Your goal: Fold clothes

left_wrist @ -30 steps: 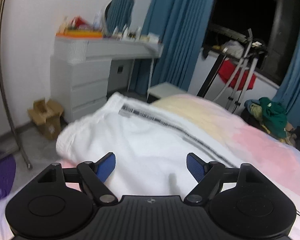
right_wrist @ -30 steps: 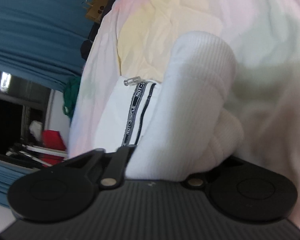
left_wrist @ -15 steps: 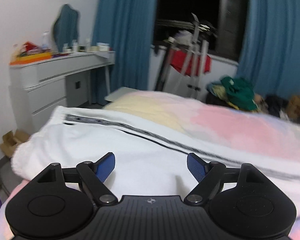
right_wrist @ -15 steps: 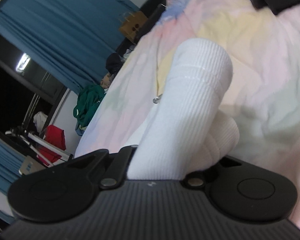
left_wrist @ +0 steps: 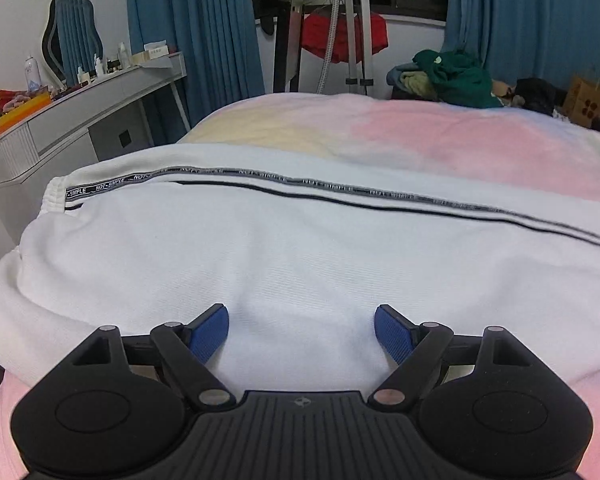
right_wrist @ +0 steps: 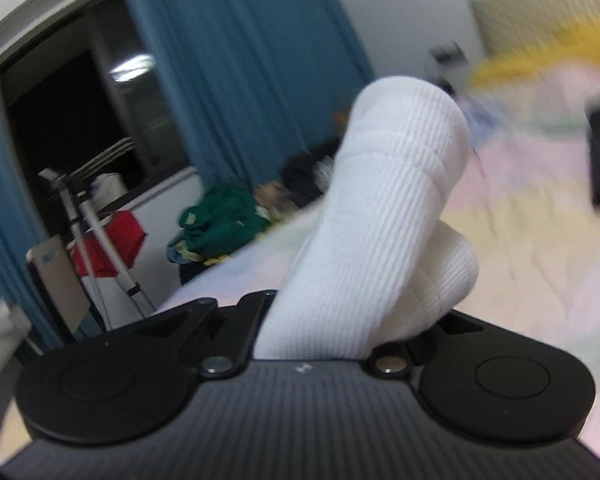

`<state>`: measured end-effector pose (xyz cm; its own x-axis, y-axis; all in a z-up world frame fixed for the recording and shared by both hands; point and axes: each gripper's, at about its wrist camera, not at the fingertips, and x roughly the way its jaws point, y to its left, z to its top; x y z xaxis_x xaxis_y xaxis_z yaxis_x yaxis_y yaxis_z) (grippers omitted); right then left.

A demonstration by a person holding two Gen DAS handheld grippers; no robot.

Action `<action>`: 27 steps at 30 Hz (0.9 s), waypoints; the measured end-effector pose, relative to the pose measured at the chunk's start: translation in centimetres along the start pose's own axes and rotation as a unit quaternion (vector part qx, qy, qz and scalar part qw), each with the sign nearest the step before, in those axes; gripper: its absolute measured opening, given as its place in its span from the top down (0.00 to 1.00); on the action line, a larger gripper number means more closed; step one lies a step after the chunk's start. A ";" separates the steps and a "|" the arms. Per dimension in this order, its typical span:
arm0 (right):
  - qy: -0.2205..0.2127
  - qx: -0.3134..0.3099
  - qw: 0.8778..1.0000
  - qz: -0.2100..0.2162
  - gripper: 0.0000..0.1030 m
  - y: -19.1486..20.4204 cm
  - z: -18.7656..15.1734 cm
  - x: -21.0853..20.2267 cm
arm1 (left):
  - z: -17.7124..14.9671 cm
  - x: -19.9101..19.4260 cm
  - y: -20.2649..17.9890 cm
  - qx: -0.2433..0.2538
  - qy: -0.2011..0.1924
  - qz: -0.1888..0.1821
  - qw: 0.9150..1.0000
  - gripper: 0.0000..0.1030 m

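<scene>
White trousers (left_wrist: 284, 248) with a black lettered side stripe (left_wrist: 340, 190) lie across the pastel bed (left_wrist: 440, 136). My left gripper (left_wrist: 301, 330) is open, its blue pads (left_wrist: 210, 332) low over the white cloth near its front edge, holding nothing. My right gripper (right_wrist: 340, 316) is shut on the ribbed white cuff (right_wrist: 384, 216) of the trousers, which stands up out of the jaws and hides the fingertips. The right wrist view is blurred by motion.
A grey dressing table (left_wrist: 80, 108) with bottles and a mirror stands at the left. A drying rack with red cloth (left_wrist: 340, 36) stands by the blue curtains. A pile of green clothes (left_wrist: 456, 76) and a cardboard box (left_wrist: 588, 100) lie behind the bed.
My left gripper has swung right, from the dresser side to facing the window, staying open over the trousers. My right gripper has lifted and tilted up, carrying the cuff with it.
</scene>
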<state>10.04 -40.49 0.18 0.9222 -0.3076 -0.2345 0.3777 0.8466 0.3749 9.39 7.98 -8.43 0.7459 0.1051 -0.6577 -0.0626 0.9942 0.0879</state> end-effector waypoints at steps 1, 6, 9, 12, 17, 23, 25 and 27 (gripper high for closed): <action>-0.013 -0.032 0.999 0.012 0.89 1.9 0.1 -0.6 | 0.3 -0.2 0.5 -0.004 -0.003 -0.004 1.000 0.21; -0.060 -0.197 0.973 0.109 0.89 12.3 -2.4 -4.5 | 1.6 -1.9 2.1 -0.038 -0.025 -0.025 0.999 0.21; -0.045 -0.274 0.947 0.161 0.89 17.5 -6.8 -6.2 | 2.1 -3.2 3.4 -0.076 -0.042 -0.049 0.995 0.21; 0.003 -0.335 0.920 0.203 0.89 21.0 -12.9 -6.7 | 2.6 -3.8 4.8 -0.108 -0.049 -0.056 0.991 0.21; 0.098 -0.428 0.873 0.211 0.89 22.6 -23.3 -6.7 | 2.7 -3.5 7.1 -0.163 -0.038 -0.064 0.984 0.21; 0.071 -0.407 0.885 0.215 0.88 23.2 -21.6 -7.4 | 3.1 -3.9 8.4 -0.193 -0.058 -0.065 0.977 0.21; 0.070 -0.393 0.886 0.234 0.88 23.9 -21.2 -8.0 | 3.2 -4.2 8.5 -0.199 -0.068 -0.067 0.975 0.21; 0.086 -0.388 0.882 0.253 0.87 24.7 -21.7 -8.3 | 3.3 -4.5 8.4 -0.200 -0.076 -0.068 0.974 0.21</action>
<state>9.85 -7.61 -8.12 0.9052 0.2084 -0.3705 -0.3105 0.9194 -0.2415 7.69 15.82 -2.28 0.8531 -0.0033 -0.5217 -0.1871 0.9315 -0.3118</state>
